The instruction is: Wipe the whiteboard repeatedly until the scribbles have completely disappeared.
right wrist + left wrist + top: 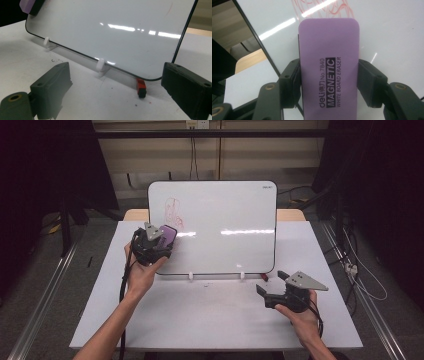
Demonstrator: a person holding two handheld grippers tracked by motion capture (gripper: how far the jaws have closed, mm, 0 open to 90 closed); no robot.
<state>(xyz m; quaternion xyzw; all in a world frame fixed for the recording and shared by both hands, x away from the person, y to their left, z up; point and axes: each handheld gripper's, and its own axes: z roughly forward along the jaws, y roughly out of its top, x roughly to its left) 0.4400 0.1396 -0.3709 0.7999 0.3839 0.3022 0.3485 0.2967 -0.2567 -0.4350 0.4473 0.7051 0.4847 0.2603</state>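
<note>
Clearly the wiping step is under way: the left claw is clamping a purple eraser by its long sides, and the person's left hand is holding it up against the upper left part of the whiteboard, which is standing tilted back on small white clips at the far side of the table. Just above and beside the eraser, a red scribble is showing on the board, so the wiping looks unfinished. The right claw is resting low on the table near the board's lower right corner, its jaws standing well apart and gripping nothing; a small red and black piece, perhaps a marker cap, is lying just under that corner. Next, I judge, the eraser's felt face needs pressing flat on the board and sweeping up over the red marks, with steady pressure so the propped board is not tipping backwards.
</note>
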